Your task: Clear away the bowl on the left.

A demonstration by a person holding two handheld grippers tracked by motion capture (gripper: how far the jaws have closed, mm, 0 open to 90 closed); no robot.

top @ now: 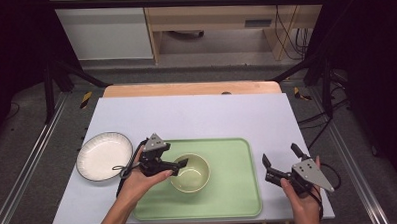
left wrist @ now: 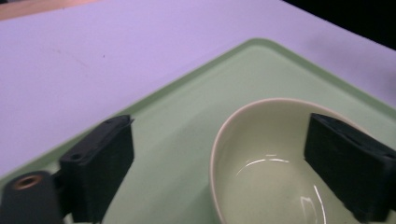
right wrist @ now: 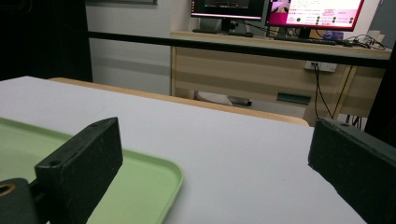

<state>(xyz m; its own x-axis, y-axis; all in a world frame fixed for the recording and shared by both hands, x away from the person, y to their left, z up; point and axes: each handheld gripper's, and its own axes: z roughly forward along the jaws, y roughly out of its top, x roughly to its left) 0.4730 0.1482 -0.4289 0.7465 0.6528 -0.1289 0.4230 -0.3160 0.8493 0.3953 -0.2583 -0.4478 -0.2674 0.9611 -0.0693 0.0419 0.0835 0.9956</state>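
A pale green bowl point(top: 191, 173) stands empty on the left half of a green tray point(top: 233, 153). My left gripper point(top: 181, 166) is open at the bowl's left rim. In the left gripper view, the left gripper point(left wrist: 219, 126) straddles that rim: one jaw is over the tray point(left wrist: 177, 135), the other over the inside of the bowl point(left wrist: 271, 186). Whether a jaw touches the rim I cannot tell. My right gripper point(top: 280, 155) is open and holds nothing, just off the tray's right edge. In the right gripper view, the right gripper point(right wrist: 215, 130) frames bare table with the tray corner point(right wrist: 140, 186) at its left.
An empty white plate point(top: 104, 156) lies on the white table cover point(top: 201, 117) left of the tray. A wooden strip point(top: 190, 88) runs along the far edge. Black frame bars stand at both sides. A desk with monitors point(right wrist: 280, 11) stands beyond the table.
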